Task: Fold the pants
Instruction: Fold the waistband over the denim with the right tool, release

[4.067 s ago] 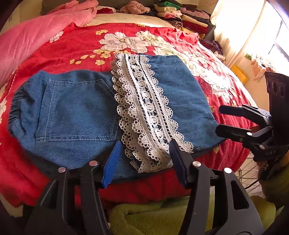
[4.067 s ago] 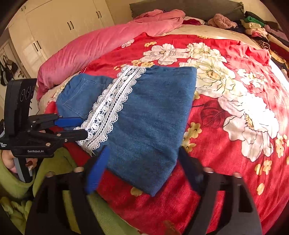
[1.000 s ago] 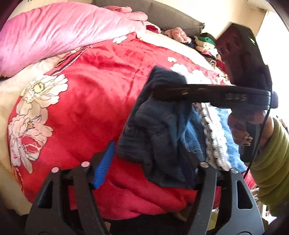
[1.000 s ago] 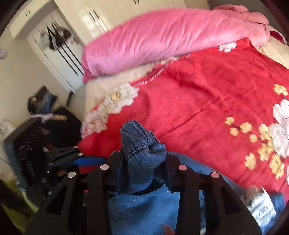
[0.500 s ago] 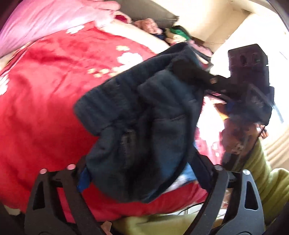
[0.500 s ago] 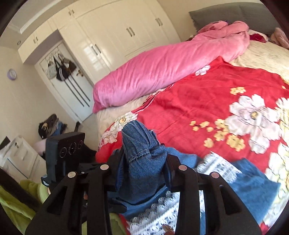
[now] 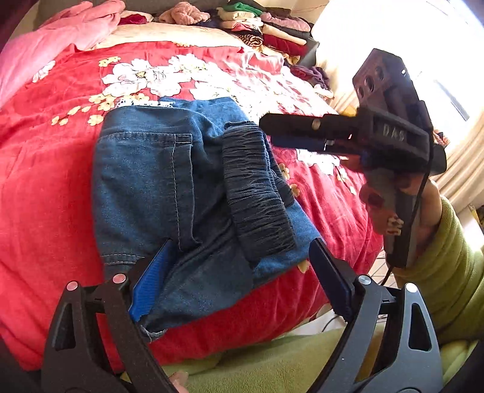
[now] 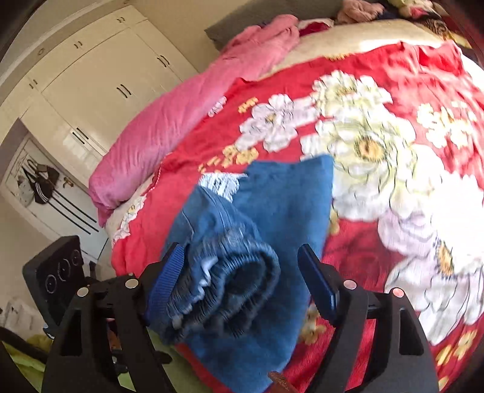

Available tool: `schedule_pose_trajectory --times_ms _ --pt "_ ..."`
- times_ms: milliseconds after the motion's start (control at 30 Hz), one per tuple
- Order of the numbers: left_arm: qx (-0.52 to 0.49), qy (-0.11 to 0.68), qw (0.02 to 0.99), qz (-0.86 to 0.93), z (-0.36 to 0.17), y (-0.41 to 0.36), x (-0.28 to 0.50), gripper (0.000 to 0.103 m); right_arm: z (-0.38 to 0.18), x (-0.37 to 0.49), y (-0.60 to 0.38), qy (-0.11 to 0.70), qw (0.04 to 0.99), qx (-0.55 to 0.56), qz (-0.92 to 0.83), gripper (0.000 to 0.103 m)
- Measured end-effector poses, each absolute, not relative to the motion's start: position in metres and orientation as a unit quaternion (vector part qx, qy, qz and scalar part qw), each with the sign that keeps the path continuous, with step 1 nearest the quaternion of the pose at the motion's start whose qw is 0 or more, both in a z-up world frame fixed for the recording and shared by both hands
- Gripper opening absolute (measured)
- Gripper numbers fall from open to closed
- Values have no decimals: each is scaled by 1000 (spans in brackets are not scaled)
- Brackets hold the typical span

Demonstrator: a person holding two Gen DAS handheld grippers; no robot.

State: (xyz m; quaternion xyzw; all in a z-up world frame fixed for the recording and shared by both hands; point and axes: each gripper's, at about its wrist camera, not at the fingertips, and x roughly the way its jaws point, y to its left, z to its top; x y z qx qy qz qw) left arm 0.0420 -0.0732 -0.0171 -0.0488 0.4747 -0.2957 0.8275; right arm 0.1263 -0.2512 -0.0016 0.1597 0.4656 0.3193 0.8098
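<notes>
Blue denim pants (image 7: 157,181) lie folded on the red floral blanket (image 7: 45,187), back pocket up, with the dark gathered waistband (image 7: 257,193) laid across the right side. A strip of white lace (image 7: 142,103) peeks out at the far edge. My left gripper (image 7: 239,281) stands open over the near edge of the pants, its pads clear of the cloth. My right gripper (image 8: 242,281) has its jaws opening. The waistband roll (image 8: 224,290) sits between them, leaning on the left pad and clear of the right one. In the left wrist view, the right gripper (image 7: 302,133) hovers just right of the waistband.
A pink duvet (image 8: 181,115) lies along the far left of the bed. Stacked folded clothes (image 7: 266,27) sit at the headboard end. White wardrobe doors (image 8: 90,78) stand beyond the bed. A green sleeve (image 7: 447,257) holds the right gripper near the bed's right edge.
Both grippers swung the lifted waistband end across and laid it over the lace part. The right jaws, shut on bunched denim before, have spread. The left jaws no longer hold cloth.
</notes>
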Motion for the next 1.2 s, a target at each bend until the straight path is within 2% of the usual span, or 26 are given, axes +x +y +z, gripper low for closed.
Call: schedule_pose_trajectory --times_ms 67,100,167,233,333,500,633,800,867,1067,1200 --pt "-52 476 828 -292 -19 -69 37 82 -4 128 -243 472 804 158 327 77" --pt "-49 475 830 -288 -18 -70 34 82 -6 129 -236 478 801 149 328 72" --pt "-45 472 835 -280 -15 -70 32 83 -8 131 -216 485 796 123 340 45" --pt "-42 467 840 -273 -13 -72 33 83 1 131 -207 468 794 130 365 35" --pt "-40 465 843 -267 -13 -72 31 83 11 129 -208 446 801 134 376 34" --pt "-36 466 840 -274 -17 -74 30 83 -13 135 -231 491 801 141 312 34" --pt "-38 467 840 -274 -16 -73 29 83 -14 131 -235 492 802 140 308 41" --pt "-47 460 845 -269 -10 -69 27 87 8 122 -239 461 822 120 310 63" --pt "-50 457 847 -267 -7 -67 27 88 20 116 -242 445 834 110 306 69" --pt "-57 439 859 -257 5 -58 23 93 46 93 -255 417 858 83 288 81" --pt "-59 430 867 -244 11 -53 24 93 55 78 -261 408 867 64 279 84"
